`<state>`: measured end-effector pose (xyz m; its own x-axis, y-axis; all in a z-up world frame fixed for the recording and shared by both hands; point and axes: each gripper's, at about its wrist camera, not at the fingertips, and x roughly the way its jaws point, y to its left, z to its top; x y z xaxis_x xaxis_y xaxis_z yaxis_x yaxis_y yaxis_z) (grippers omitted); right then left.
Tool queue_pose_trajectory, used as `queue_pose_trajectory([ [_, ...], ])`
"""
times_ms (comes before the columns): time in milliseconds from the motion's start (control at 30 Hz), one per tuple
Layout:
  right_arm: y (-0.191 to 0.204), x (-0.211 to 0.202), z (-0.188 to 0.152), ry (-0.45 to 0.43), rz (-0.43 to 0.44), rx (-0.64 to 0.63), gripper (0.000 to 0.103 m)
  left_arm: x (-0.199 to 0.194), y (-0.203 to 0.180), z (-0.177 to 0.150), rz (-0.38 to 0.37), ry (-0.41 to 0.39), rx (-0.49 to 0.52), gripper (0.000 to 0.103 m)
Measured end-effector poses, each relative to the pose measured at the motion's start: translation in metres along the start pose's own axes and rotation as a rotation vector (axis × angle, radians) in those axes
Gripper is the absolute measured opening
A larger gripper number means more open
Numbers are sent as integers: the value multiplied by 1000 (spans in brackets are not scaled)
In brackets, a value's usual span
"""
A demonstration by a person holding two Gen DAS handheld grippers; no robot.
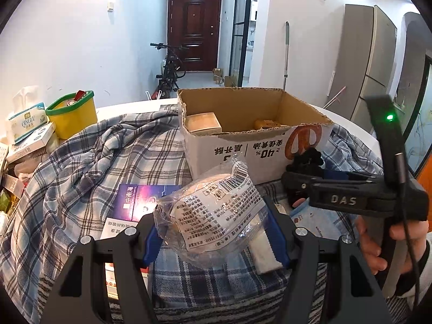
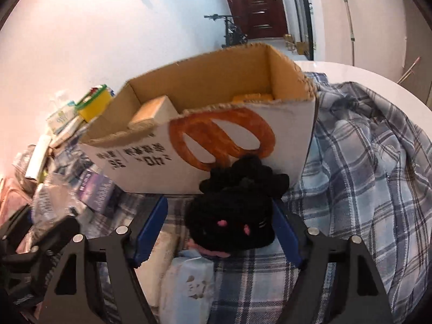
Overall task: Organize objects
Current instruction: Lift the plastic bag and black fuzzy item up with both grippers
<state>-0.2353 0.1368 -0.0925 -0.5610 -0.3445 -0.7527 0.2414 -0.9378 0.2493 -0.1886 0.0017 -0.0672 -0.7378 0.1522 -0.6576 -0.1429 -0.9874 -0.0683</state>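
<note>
The left gripper (image 1: 213,232) grips a clear packet (image 1: 213,216) with a printed label, its blue pads pressed against the packet's two sides. The right gripper (image 2: 218,232) carries a black plush (image 2: 235,216); the plush sits against the right pad, while a gap shows beside the left one, so the hold looks light and it is unclear how firmly the jaws are closed. Both loads hang in front of the near wall of the box (image 1: 243,156), which stands open on the plaid cloth (image 1: 102,156) toward the table's far edge.

The step in hand is probably dropping these into the box. To do it well, each gripper should rise until its load clears the torn near rim, then move forward over the free floor in the middle of the box, between the tan carton (image 1: 203,124) at its left end and the yellow item (image 1: 266,124) toward its right. The packet is slippery and bulges past the pads, so it should be released low inside. The grippers are close together, so going one at a time seems wise.

The plush touches the box's near wall, just under the pretzel print (image 2: 224,137).
</note>
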Motion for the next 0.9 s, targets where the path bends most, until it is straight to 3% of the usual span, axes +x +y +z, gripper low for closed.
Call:
queue_pose_trajectory([
  [133,-5,11,-2,50,-32,24,75,1,0,0,0,0,4,68],
  [233,-6,9,-3,37,-43,24,58,1,-1,-1,0,2,5,68],
  [367,-4,5,-4,15,-50,5,53,0,-1,-1,-7,-9,3,68],
  [900,27,-62,-5,-305,-85,-115,53,-12,8,2,20,-90,-46,68],
])
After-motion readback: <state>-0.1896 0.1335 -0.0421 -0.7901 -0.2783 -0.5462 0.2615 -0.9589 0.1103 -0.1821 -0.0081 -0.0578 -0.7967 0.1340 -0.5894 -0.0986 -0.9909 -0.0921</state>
